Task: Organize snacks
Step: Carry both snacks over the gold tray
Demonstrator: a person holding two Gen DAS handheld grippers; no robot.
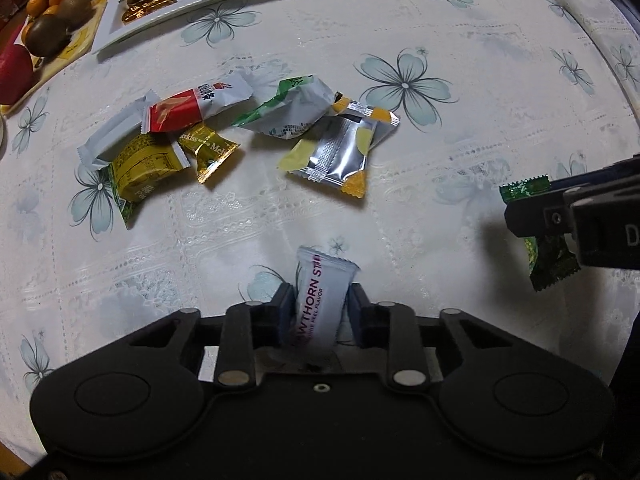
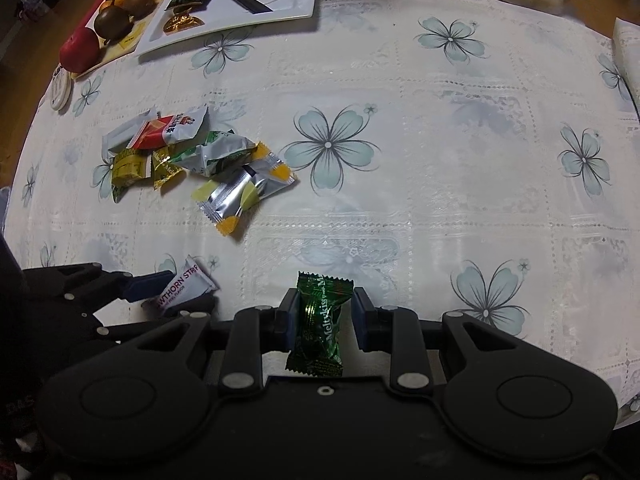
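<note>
Left wrist view: left gripper (image 1: 321, 300) clamps a white hawthorn strip packet (image 1: 320, 300) above the floral tablecloth (image 1: 440, 160). Right wrist view: right gripper (image 2: 325, 312) clamps a green Meltykiss candy (image 2: 321, 320). Remaining snacks, among them a silver-and-yellow sachet (image 1: 340, 152) and a red-and-white packet (image 1: 196, 106), lie clustered on the cloth short of the white tray (image 2: 280, 8).

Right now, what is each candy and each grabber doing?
left gripper: shut on the hawthorn strip.
hawthorn strip: held upright, off the tablecloth.
right gripper: shut on the green candy.
green candy: held, wrapper sealed.
silver and yellow packet: lying flat, seam side up.
gold candy: lying in the pile, sealed.
red and white packet: lying on top of others.
white tray: holding a few snacks.
</note>
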